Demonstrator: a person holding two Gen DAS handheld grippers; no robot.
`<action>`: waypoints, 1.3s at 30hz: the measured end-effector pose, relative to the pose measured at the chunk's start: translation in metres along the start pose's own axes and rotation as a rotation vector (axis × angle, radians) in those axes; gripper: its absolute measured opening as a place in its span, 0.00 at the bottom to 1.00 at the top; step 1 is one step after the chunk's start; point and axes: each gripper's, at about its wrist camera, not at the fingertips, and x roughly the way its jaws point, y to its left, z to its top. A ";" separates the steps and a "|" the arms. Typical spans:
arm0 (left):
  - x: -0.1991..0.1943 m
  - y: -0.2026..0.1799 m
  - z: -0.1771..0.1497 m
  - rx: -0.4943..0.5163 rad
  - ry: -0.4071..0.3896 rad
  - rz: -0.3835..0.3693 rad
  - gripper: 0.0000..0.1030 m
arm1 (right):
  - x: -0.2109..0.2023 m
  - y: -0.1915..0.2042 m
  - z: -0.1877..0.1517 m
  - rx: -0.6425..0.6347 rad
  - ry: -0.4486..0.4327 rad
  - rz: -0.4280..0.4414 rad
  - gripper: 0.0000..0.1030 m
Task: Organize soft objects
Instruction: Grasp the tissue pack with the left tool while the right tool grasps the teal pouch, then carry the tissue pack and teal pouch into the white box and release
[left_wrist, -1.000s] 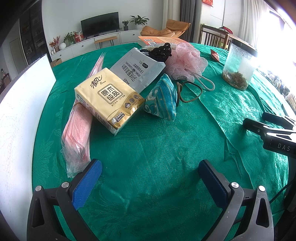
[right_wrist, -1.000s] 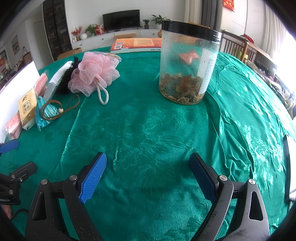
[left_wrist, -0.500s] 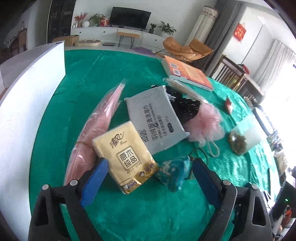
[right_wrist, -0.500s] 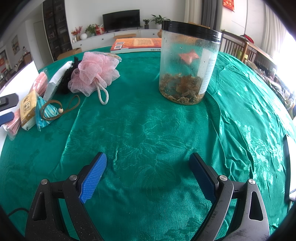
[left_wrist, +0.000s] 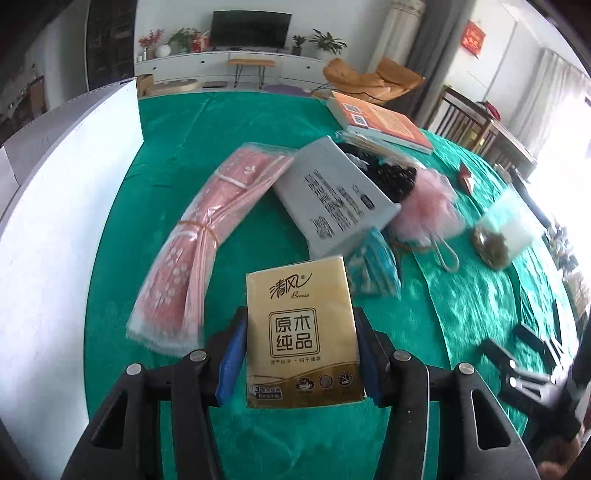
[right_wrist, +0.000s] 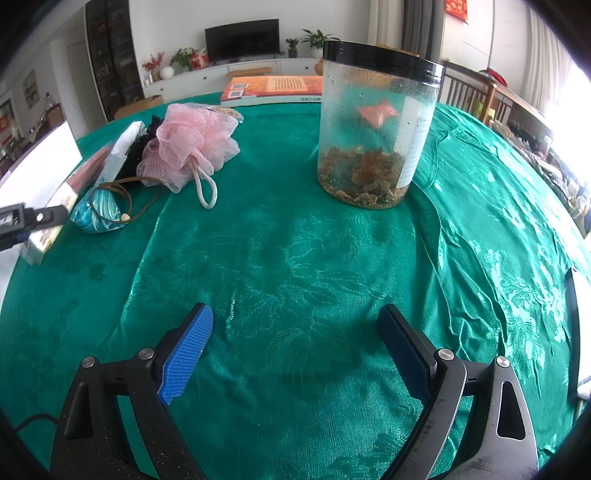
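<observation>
Tissues, a gold pack, are sitting squarely between the blue pads of the left gripper, whose jaws have just been closing and are now pressing on the pack's two long sides. The pack is standing printed face up toward the camera, its far end reaching out past the fingertips and its near end hanging above the green tablecloth.

Taking the pack as the landmark: a pink bundle in clear wrap is lying just to its left, a grey pouch is lying just beyond its far end, and a teal pouch is sitting close off its far right corner. A pink mesh sponge is resting farther right of that, touching the grey pouch's edge. A white board is standing well to the pack's left.

Over by the clear jar, well apart from the pack, the right gripper is hovering with its jaws spread wide and only tablecloth between them.
</observation>
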 end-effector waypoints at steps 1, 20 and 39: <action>-0.006 -0.002 -0.007 0.023 -0.002 0.015 0.55 | 0.000 0.000 0.000 0.000 0.000 0.000 0.90; -0.003 0.005 -0.033 0.082 -0.018 0.100 0.51 | 0.016 0.093 0.078 -0.060 0.088 0.489 0.90; -0.018 -0.011 -0.026 0.053 -0.051 -0.042 0.51 | -0.036 -0.116 0.047 0.183 -0.041 0.246 0.40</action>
